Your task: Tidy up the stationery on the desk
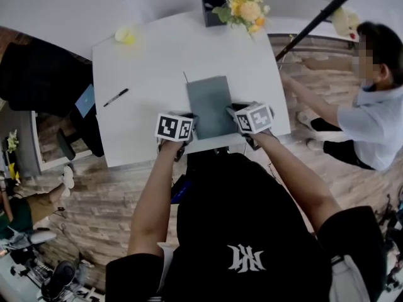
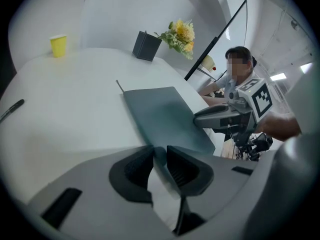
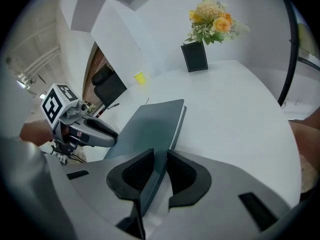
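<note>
A dark grey-green notebook point(image 1: 211, 106) is held over the near edge of the white desk point(image 1: 157, 61), tilted. My left gripper point(image 1: 187, 128) is shut on the notebook's near left corner point(image 2: 160, 156). My right gripper point(image 1: 234, 119) is shut on the notebook's near right edge point(image 3: 159, 171). In the left gripper view the book point(image 2: 165, 115) stretches away toward the right gripper point(image 2: 230, 118). From the right gripper view the book point(image 3: 147, 124) reaches toward the left gripper point(image 3: 85, 129). A thin ribbon or pen tip point(image 1: 185, 77) pokes out at the far left corner. A black pen point(image 1: 116, 97) lies on the desk's left.
A dark pen holder point(image 1: 213, 9) and yellow flowers point(image 1: 247, 7) stand at the desk's far edge. A yellow cup point(image 1: 125, 36) sits at the far left corner. A person point(image 1: 371, 106) crouches to the right by a black pole point(image 1: 321, 16). A black chair point(image 1: 38, 74) stands at the left.
</note>
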The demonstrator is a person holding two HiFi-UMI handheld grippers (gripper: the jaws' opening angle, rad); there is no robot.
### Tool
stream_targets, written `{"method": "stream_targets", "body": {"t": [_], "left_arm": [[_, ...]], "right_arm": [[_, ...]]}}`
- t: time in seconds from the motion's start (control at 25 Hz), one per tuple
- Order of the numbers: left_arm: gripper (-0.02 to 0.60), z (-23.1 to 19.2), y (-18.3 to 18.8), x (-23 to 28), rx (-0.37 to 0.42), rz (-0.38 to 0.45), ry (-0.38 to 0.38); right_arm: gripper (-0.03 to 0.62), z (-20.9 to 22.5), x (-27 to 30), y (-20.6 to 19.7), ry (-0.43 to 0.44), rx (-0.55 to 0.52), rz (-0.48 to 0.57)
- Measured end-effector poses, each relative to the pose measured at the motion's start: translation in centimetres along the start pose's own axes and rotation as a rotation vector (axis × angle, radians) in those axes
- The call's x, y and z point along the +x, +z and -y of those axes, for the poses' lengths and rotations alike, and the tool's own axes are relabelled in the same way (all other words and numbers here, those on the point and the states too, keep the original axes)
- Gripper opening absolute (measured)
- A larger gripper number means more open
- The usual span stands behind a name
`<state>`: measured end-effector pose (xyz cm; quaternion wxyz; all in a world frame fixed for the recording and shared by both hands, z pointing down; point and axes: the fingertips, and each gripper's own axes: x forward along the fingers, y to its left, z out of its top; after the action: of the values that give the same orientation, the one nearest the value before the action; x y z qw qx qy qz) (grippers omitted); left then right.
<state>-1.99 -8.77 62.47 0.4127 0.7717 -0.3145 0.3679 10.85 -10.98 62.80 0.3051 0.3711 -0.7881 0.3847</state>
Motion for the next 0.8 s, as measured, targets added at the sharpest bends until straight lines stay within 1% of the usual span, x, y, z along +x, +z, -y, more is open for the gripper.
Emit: {"method": "stream_targets", "body": {"t": [0.2, 0.4, 0.64, 0.8], "left_arm": [[0.083, 0.24, -0.39, 0.03, 0.003, 0.014, 0.010], [0.084, 0.15, -0.39, 0.06, -0.002, 0.051, 0.014], [0.095, 0.24, -0.26, 0.20, 0.066, 0.071, 0.042], [0.101, 0.25, -0.34, -0.02, 0.078, 0.091, 0.050]], "right_arm": [[0.103, -0.03, -0.15, -0.29, -0.006, -0.014, 0.017], [0.104, -0.10, -0.09, -0.24, -0.002, -0.024, 0.033], [0.104, 0.10, -0.02, -0.23, -0.010, -0.014, 0.056], [0.104, 0.21, -0.22, -0.17, 0.004, 0.011, 0.057]]}}
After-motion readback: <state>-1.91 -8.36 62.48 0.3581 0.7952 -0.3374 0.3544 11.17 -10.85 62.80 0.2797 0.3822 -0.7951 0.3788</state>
